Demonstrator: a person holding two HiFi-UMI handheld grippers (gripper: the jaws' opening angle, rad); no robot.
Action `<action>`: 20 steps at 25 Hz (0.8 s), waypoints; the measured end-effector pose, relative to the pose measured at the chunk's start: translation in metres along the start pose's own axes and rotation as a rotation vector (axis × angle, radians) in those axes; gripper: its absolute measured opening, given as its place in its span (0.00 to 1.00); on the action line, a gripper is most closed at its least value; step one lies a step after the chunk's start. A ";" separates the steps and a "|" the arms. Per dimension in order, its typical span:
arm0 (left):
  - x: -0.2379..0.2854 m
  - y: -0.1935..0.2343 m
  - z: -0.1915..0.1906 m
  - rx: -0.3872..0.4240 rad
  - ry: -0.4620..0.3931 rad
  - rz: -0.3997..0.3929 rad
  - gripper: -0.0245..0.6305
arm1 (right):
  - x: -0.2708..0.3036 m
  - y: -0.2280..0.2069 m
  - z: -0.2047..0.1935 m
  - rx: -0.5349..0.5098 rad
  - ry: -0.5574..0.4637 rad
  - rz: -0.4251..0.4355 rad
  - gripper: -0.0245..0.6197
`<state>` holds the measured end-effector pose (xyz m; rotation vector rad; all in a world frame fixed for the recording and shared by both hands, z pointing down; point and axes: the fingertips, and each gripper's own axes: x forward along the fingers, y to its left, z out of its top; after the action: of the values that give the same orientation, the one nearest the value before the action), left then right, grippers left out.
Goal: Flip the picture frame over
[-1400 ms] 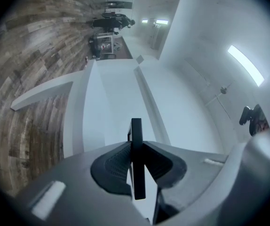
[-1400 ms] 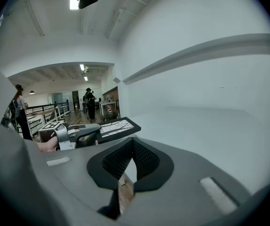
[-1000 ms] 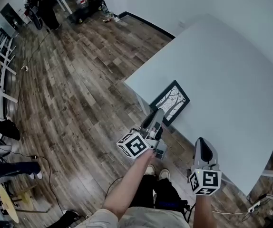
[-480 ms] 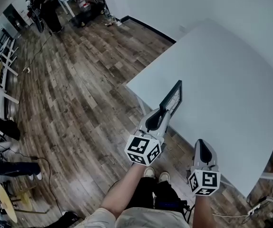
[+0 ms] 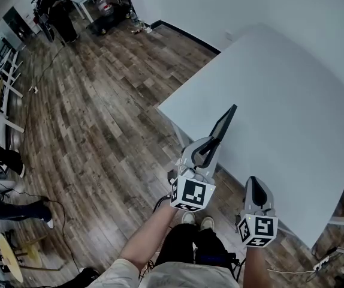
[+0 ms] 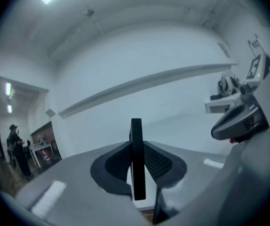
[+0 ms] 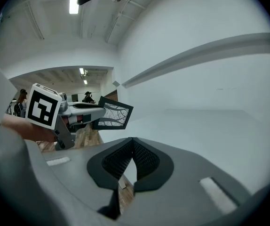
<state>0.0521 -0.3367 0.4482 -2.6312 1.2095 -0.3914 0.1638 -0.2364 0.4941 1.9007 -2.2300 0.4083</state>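
The black picture frame (image 5: 223, 126) is lifted off the white table (image 5: 292, 101), standing on edge above the table's near corner. My left gripper (image 5: 208, 150) is shut on the frame's lower edge. Seen along the left gripper's jaws, the frame (image 6: 136, 159) is a thin black bar clamped between the pads. In the right gripper view the frame (image 7: 114, 115) shows its tree print, held by the left gripper (image 7: 85, 114). My right gripper (image 5: 255, 192) hovers at the table's near edge, shut and holding nothing; its jaws (image 7: 133, 150) meet at the tips.
Wood floor (image 5: 100, 113) lies left of the table. People and desks (image 5: 58, 5) stand far off at the top left. A cable and power strip (image 5: 325, 260) lie on the floor at the bottom right.
The frame, lying flat on the table corner a second ago, has been tipped up onto its edge and lifted. My left gripper rolled with it. The right gripper has stayed put.
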 end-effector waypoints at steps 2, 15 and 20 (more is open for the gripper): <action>0.001 -0.007 -0.004 0.122 0.024 -0.007 0.16 | 0.000 0.000 -0.001 0.002 0.002 -0.001 0.08; 0.014 -0.051 -0.043 0.616 0.133 -0.129 0.16 | 0.003 -0.009 -0.008 0.008 0.018 -0.008 0.08; 0.018 -0.068 -0.066 0.786 0.178 -0.201 0.16 | 0.005 -0.010 -0.011 0.010 0.026 -0.009 0.08</action>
<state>0.0894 -0.3126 0.5333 -2.0450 0.6287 -0.9315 0.1727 -0.2385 0.5073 1.8984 -2.2068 0.4409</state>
